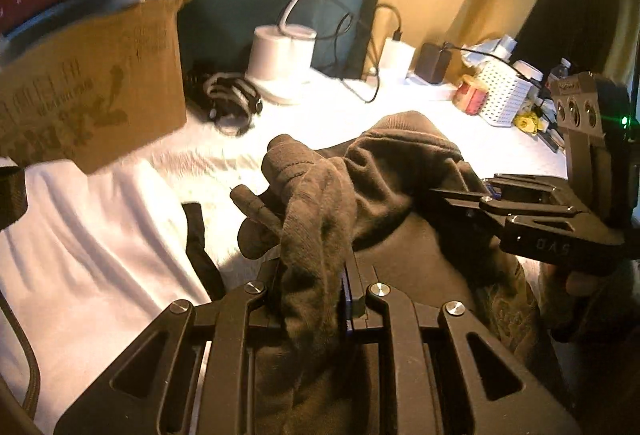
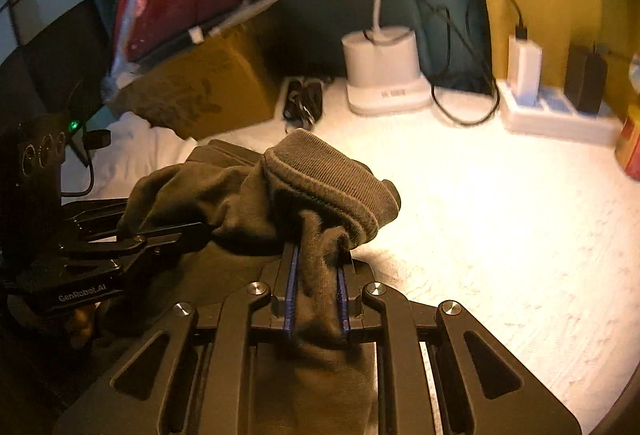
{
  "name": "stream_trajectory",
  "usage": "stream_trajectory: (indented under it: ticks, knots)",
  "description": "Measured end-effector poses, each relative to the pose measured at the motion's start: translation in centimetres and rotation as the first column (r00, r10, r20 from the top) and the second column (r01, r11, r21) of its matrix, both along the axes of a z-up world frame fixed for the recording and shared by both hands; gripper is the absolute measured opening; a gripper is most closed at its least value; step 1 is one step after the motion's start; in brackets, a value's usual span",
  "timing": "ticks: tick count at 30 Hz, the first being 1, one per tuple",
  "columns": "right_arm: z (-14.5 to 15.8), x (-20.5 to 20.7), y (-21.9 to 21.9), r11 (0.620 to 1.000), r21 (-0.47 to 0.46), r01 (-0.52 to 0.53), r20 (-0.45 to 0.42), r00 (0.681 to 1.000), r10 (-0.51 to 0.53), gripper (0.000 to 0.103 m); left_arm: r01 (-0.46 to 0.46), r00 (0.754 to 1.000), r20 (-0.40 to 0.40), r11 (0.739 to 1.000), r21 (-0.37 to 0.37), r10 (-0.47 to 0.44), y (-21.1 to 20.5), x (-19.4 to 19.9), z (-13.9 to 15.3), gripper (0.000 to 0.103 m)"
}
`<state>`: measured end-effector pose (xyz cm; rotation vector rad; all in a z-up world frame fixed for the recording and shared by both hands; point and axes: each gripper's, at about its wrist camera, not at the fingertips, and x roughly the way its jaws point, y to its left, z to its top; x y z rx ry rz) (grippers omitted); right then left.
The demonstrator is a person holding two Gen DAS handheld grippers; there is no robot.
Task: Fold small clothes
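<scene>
A dark olive garment [image 1: 384, 171] with a ribbed hem [image 2: 332, 179] hangs bunched above the white table cover [image 2: 500, 235]. My left gripper [image 1: 312, 275] is shut on a fold of it, near its drawstring [image 1: 256, 211]. My right gripper [image 2: 316, 275] is shut on the cloth just below the ribbed hem. In the left wrist view the right gripper [image 1: 436, 195] comes in from the right into the cloth. In the right wrist view the left gripper [image 2: 200, 231] comes in from the left, its tips buried in cloth.
A cardboard box [image 1: 92, 91] with a red box [image 2: 180, 7] on top stands at the back left. A white lamp base [image 2: 384, 75], cables [image 2: 304, 103], a power strip with chargers [image 2: 552, 111], a white perforated basket [image 1: 504, 91] and a red tin [image 1: 472, 95] line the back.
</scene>
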<state>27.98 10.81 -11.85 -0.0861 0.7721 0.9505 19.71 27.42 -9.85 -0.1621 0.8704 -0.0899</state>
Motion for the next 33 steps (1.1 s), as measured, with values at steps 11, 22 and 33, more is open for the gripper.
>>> stream_trajectory:
  ticks: [11,22,33]
  knots:
    - [-1.3,3.8,-1.6,0.996,-0.019,0.09,-0.05,0.995,-0.091,0.038,-0.056,0.995,-0.079,0.998,0.03,0.058,0.2,1.8,-1.2,0.025]
    - [-1.1,6.3,-2.1,0.987,-0.052,0.151,-0.007,0.988,-0.152,0.051,-0.135,0.985,-0.101,0.988,0.075,0.142,1.8,4.0,-1.8,0.055]
    - [-1.0,7.3,-3.5,0.969,-0.047,0.244,-0.012,0.969,-0.245,0.084,-0.136,0.985,-0.087,0.984,0.118,0.147,1.6,4.5,-1.6,0.057]
